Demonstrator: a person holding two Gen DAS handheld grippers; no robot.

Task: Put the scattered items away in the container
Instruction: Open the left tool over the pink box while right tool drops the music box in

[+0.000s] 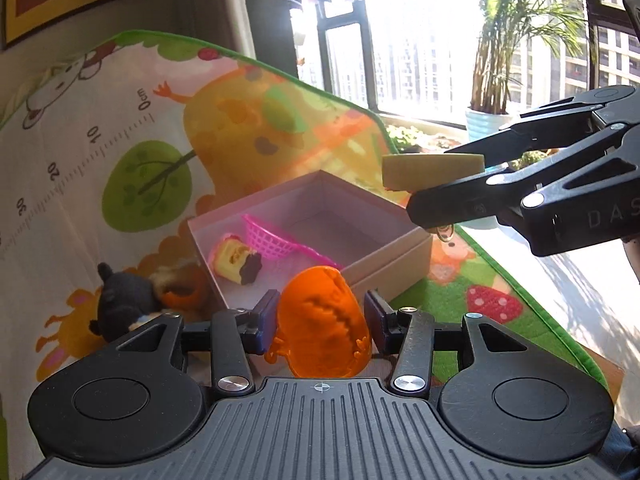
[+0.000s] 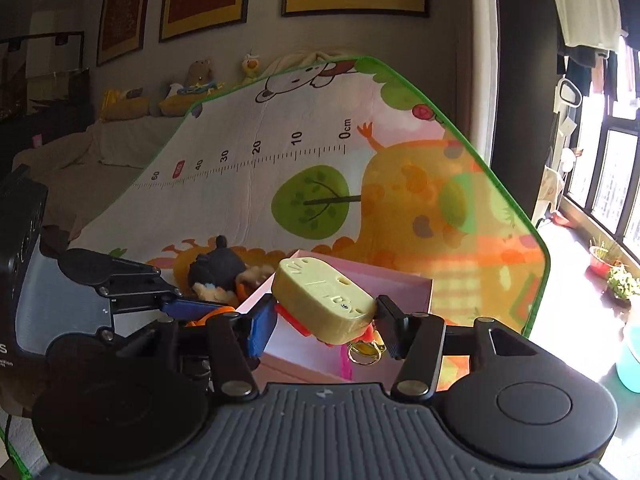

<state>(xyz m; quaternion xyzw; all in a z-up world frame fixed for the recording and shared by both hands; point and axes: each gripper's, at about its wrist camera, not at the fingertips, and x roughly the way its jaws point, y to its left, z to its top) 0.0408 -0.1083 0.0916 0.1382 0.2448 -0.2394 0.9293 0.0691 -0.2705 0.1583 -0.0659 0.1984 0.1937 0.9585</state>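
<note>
both hands are loaded and up over the play mat, near the pink box that serves as the container. the left gripper has its fingers pinched narrow on an orange shell-shaped toy, pads on its two flanks, just at the box's near corner. the right gripper holds a cream plastic block across its long sides, tilted, with a small gold ring dangling beneath; from the left wrist view that block hangs above the box's far right rim.

both pieces look like light, hard, hollow plastic to me, smooth enough to slip if the squeeze eases, but stiff, so they should not deform. the orange one is rounded and tapering, so i'd say a hold across its widest part is safest; the cream block has flat sides that suit the pads well. neither seems fragile; a short drop into the box should do no harm.

count: one box, two items already inside it, a pink plastic basket and a yellow and pink toy. two items are in the grippers. on the mat beside the box sits a black plush with a small heap i cannot separate
</note>
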